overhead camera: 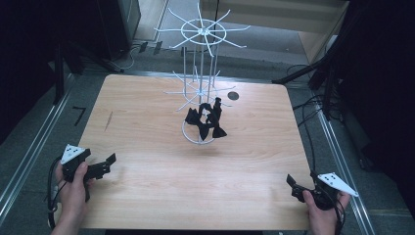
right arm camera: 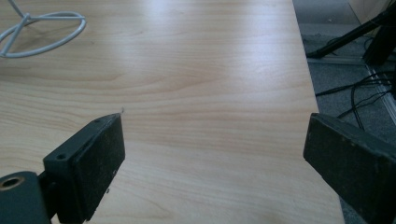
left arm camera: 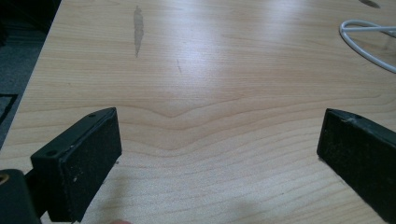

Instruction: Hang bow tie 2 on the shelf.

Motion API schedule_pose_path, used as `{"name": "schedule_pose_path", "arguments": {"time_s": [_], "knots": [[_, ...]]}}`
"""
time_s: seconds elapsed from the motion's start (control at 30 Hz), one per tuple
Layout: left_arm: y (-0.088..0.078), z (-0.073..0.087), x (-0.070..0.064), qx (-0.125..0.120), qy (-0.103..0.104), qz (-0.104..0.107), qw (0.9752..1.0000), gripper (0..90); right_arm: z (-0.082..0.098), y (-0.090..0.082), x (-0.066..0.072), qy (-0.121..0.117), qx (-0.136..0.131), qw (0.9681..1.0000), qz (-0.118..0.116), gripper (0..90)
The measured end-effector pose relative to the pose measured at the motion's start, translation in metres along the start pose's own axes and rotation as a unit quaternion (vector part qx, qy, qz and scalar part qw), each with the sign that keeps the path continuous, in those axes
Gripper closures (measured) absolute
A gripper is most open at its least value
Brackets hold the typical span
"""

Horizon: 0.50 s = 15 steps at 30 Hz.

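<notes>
Waiting at start: left gripper [overhead camera: 108, 160] and right gripper [overhead camera: 289, 180] both sit wide, empty, at the near table [overhead camera: 147, 196] corners. Black bows [overhead camera: 205, 121] lie bunched at the rack [overhead camera: 203, 34] base, well apart. Nothing hung yet, by the look.

I see the rack [overhead camera: 201, 73]: white wire, upright, mid-tabletop toward the far edge. A thin central post carries two spoked tiers, a large wheel at the top and a smaller one lower down. Its ring base [overhead camera: 191, 137] rests flat on the wood; part of that ring shows in the left gripper view [left arm camera: 369, 44] and the right gripper view [right arm camera: 42, 32]. The bow ties [overhead camera: 205, 120]: black, several, bunched together low on the rack, just above the ring base. I cannot tell the exact count.
</notes>
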<state>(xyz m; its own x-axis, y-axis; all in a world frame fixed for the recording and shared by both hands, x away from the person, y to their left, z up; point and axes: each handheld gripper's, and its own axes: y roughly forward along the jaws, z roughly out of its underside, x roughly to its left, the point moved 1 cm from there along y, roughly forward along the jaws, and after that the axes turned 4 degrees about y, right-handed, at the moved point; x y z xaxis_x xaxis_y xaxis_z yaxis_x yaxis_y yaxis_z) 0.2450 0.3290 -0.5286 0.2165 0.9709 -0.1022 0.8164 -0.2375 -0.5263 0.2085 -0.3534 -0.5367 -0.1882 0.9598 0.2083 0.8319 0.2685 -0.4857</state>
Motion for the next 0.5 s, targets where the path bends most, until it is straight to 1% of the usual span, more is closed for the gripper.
{"name": "schedule_pose_path", "arguments": {"time_s": [0.23,0.33,0.4,0.5], "knots": [[0.000,0.000,0.000,0.000,0.001,-0.001,1.0000,0.1,0.010,-0.006,-0.018,0.022,-0.001,0.9998,-0.004,6.5],[0.000,0.000,0.000,0.001,0.000,-0.002,1.0000,0.2,0.012,-0.006,-0.020,0.027,0.001,0.9996,-0.010,6.6],[0.000,0.000,0.000,0.001,0.000,-0.001,1.0000,0.2,0.013,-0.005,-0.021,0.034,0.003,0.9992,-0.022,6.7],[0.000,0.000,0.000,0.002,-0.001,-0.001,1.0000,0.2,0.014,-0.004,-0.020,0.038,0.003,0.9990,-0.023,9.1]]}}
